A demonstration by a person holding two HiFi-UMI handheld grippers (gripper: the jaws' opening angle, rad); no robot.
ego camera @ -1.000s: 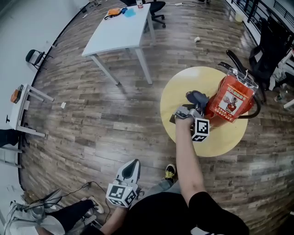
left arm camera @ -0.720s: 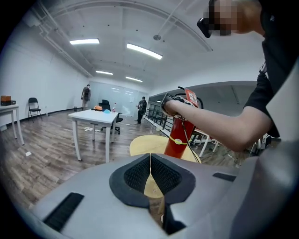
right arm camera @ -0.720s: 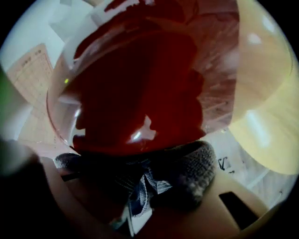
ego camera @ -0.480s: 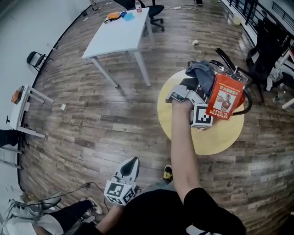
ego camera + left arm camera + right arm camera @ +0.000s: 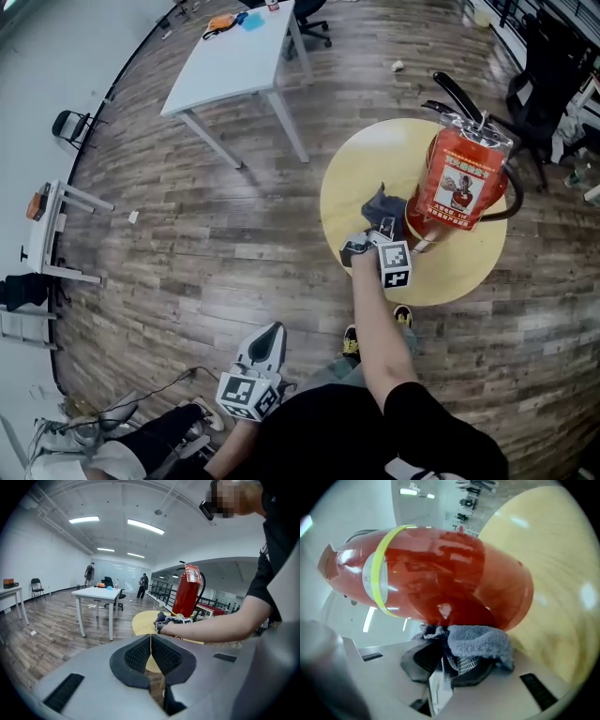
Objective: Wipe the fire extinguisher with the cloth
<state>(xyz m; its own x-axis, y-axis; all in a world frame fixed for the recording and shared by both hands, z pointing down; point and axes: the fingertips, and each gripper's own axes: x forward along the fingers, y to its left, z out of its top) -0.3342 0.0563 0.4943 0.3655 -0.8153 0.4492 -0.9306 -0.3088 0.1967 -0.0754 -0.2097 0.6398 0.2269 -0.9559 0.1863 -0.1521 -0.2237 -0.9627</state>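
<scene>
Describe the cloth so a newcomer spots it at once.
Find the round yellow table, then the red fire extinguisher on it. Against the extinguisher's lower body, the right gripper pinches a grey-blue terry cloth, the only soft thing there.

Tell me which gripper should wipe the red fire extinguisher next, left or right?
Right. The right gripper has its jaws shut on the cloth, against the fire extinguisher low on its body. The left gripper is shut, empty, and far from the round table.

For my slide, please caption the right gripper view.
Right gripper holds the cloth against the red fire extinguisher on the yellow table.
</scene>
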